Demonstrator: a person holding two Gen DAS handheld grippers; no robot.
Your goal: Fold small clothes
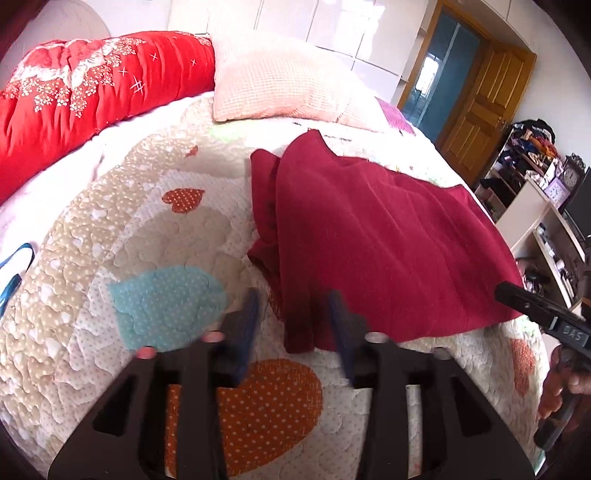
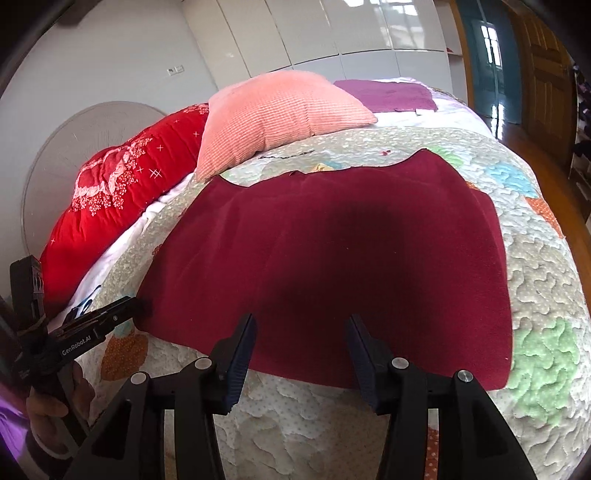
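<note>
Nearest to us, our left gripper (image 1: 291, 314) hangs over the quilt (image 1: 147, 229), its blue pads spread apart with only the near left corner of the dark red garment (image 1: 369, 236) showing in the gap; the pads do not press on the cloth, though whether the right pad brushes it we cannot tell. Our right gripper (image 2: 301, 332) likewise has its jaws parted, poised over the garment's near hem, nothing pinched between them. From the right wrist view, the left gripper's body juts in at the lower left edge, held by a hand (image 2: 55, 406) beside a purple sleeve (image 2: 11, 424). The garment lies spread flat across the patchwork quilt, with one side folded in along its left edge in the left wrist view. Beyond it rests a pink ribbed pillow (image 2: 280, 114), and to its left a red floral comforter (image 2: 122, 192) is bunched along the edge of the bed. A purple cloth (image 2: 388, 94) lies farther back. Past the bed stand white wardrobe doors (image 2: 332, 29), a wooden door (image 1: 484, 107), and cluttered shelves (image 1: 524, 166) on the right.
</note>
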